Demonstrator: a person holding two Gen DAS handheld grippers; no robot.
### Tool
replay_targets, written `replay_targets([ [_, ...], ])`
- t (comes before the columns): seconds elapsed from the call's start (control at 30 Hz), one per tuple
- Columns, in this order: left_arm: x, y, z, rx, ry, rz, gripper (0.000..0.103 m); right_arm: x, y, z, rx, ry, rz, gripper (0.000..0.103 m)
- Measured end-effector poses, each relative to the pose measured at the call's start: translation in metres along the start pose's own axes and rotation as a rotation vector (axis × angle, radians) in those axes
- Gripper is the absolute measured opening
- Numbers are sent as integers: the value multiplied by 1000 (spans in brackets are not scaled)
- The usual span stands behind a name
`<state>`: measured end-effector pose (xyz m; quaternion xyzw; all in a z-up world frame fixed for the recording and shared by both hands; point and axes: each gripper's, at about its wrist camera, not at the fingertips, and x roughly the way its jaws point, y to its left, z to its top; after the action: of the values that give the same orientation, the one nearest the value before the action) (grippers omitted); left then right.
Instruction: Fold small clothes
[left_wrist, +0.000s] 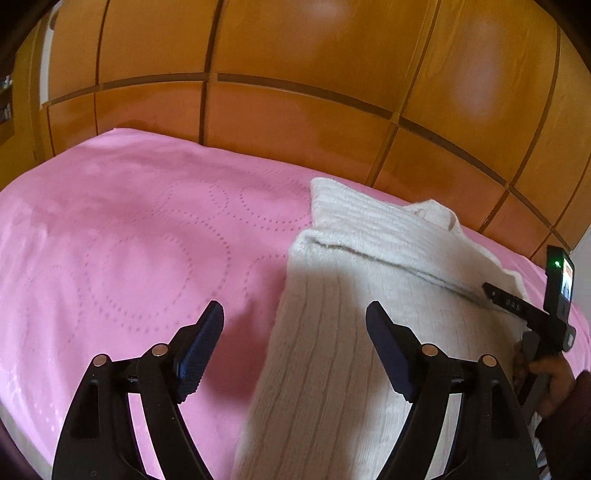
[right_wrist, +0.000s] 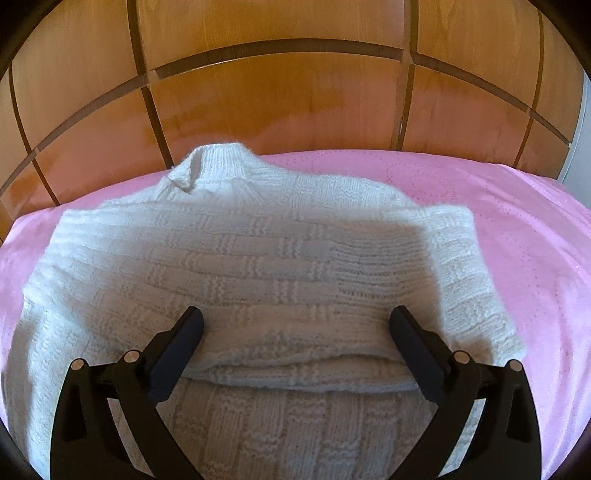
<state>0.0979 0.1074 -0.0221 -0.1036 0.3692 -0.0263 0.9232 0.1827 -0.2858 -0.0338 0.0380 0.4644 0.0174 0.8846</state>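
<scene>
1. Wardrobe doors (left_wrist: 295, 55) of orange-brown wood, cut by dark seams, fill the background behind the bed.
2. Pink bedspread (left_wrist: 129, 229) with dotted circles stitched into it covers the bed and carries the work.
3. White knitted sweater (right_wrist: 258, 251) lies on the bedspread, partly folded: in the right wrist view a doubled layer with a clean edge crosses just ahead of the camera, and the collar sits at the far end toward the wardrobe. In the left wrist view it reads as a long narrow shape with one flap laid over the body.
4. Right gripper (right_wrist: 295, 332) hangs just over the near folded edge, jaws spread wide, nothing pinched between them; a hand (left_wrist: 550, 384) carries it.
5. Left gripper (left_wrist: 295, 325) sits over the sweater's left border, half above bare bedspread, jaws apart and empty.
6. Judged from this, a fold has been laid and released; the sides look tucked, though blur makes the sleeve hard to place.
7. Next move probably calls for both jaws to pinch the near edge at its corners, lift together and carry it toward the collar, keeping layers aligned.
</scene>
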Motion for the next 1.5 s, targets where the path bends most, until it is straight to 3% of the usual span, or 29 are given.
replay_targets([
  [0.13,-10,5,-9,-3,0,-10,78,-10,0,-2,8,15,-8,101],
  [0.3,-16,14,-21,-9,16,-19,78,-30,-12,-19,49,63,49,101],
  [0.53,-20,34,-44,-21,92,-88,78,-77,-66,-52,109,52,58,101],
  [0.63,-20,44,-56,-41,146,-131,72,-93,-100,-74,170,65,53,101],
  [0.73,-18,51,-69,-48,214,-171,61,-106,-125,-105,241,126,149,99],
  [0.83,-24,53,-84,-20,237,-194,60,-127,-127,-134,236,148,225,87],
  [0.9,-30,53,-90,-8,242,-219,51,-138,-121,-151,220,178,264,78],
  [0.97,-33,54,-95,-3,247,-212,31,-151,-111,-167,193,196,290,73],
  [1.0,-34,54,-99,-5,251,-221,27,-155,-105,-174,178,205,303,73],
  [1.07,-35,54,-103,-3,255,-235,9,-160,-95,-183,136,217,313,70],
  [1.1,-37,54,-105,3,254,-236,8,-163,-85,-188,85,225,303,65],
  [1.13,-38,53,-106,8,249,-235,5,-164,-80,-189,53,230,286,47],
  [1.17,-41,52,-108,16,244,-232,4,-166,-77,-189,34,236,266,23],
  [1.2,-45,50,-110,28,240,-230,4,-168,-79,-190,46,244,282,11],
  [1.37,-61,50,-120,46,243,-246,3,-189,-86,-185,87,223,332,10],
  [1.5,-88,52,-132,65,247,-280,3,-207,-108,-194,104,218,303,8],
])
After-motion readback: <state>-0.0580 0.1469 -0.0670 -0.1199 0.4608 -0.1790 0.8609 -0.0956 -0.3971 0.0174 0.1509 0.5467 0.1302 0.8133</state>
